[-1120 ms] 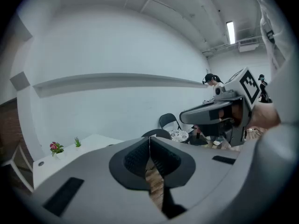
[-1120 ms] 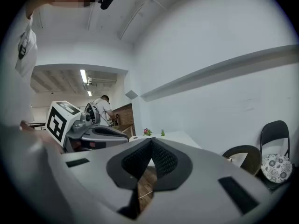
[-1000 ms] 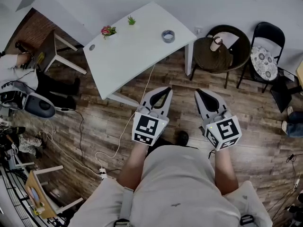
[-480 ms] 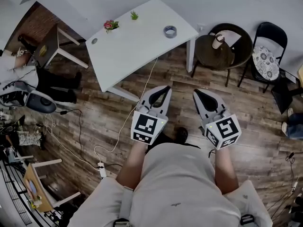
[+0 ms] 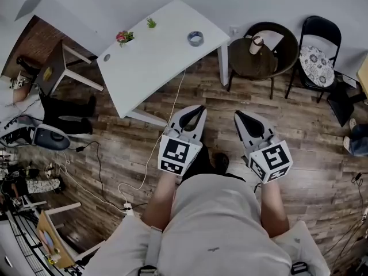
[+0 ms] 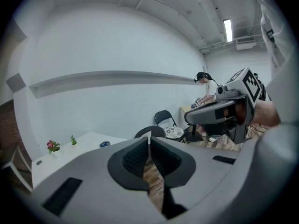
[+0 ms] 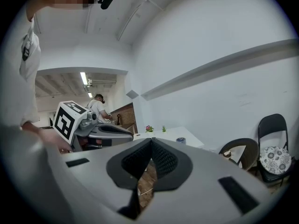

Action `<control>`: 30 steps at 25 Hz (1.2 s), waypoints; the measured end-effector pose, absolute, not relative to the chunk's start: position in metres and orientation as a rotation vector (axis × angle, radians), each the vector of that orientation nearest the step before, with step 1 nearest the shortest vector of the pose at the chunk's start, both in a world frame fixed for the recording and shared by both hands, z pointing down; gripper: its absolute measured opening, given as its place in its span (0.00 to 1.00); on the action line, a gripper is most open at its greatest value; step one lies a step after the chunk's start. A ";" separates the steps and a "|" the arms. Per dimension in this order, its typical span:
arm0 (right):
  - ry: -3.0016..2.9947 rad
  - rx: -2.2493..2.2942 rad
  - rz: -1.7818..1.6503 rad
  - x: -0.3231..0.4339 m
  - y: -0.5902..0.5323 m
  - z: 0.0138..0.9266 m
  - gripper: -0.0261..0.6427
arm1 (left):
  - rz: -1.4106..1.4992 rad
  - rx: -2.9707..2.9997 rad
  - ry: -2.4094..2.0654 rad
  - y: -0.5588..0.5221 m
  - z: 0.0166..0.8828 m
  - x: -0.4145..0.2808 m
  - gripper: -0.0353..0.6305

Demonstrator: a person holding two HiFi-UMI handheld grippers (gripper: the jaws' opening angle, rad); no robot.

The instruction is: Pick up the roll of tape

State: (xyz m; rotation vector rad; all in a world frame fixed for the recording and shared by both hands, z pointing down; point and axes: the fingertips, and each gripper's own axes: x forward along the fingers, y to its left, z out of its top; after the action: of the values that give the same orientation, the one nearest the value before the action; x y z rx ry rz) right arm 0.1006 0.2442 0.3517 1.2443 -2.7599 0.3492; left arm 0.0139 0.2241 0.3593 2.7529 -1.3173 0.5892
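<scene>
**Both tongs closed, tape lies on the table beyond them**

In the head view, the left gripper (image 5: 199, 108) and the right gripper (image 5: 239, 115) are held side by side in front of the person's body, over the wooden floor (image 5: 299, 154). Each gripper's own view shows its jaws pressed together with nothing between them. A white cable (image 5: 145, 168) runs across the floor from under the left gripper toward the white table (image 5: 144, 73). The roll of tape (image 5: 195, 38) lies flat on that table near its right-hand end, well apart from both grippers. Farther back on the tabletop stand a pot of pink flowers (image 5: 123, 37) and a small green plant (image 5: 151, 23). To the table's right are a round dark chair (image 5: 261, 62) and a folding chair (image 5: 317, 62) with a patterned cushion.
</scene>
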 end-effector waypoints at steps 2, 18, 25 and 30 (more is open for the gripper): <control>-2.758 1.256 0.355 0.104 0.244 0.354 0.05 | 0.598 2.767 -1.287 0.223 0.360 0.021 0.09; -2.721 1.217 0.378 0.084 0.196 0.363 0.05 | 0.587 2.772 -1.267 0.175 0.369 0.007 0.27; -2.706 1.206 0.391 0.075 0.151 0.364 0.05 | 0.557 2.761 -1.252 0.127 0.369 0.000 0.29; -2.699 1.211 0.394 0.070 0.116 0.364 0.05 | 0.560 2.765 -1.234 0.093 0.372 -0.003 0.29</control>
State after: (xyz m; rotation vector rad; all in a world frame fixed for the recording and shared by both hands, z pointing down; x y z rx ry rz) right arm 0.0697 0.1164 0.3645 1.2112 -2.6987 0.3943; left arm -0.0035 0.0932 0.3718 2.7652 -1.2340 0.5602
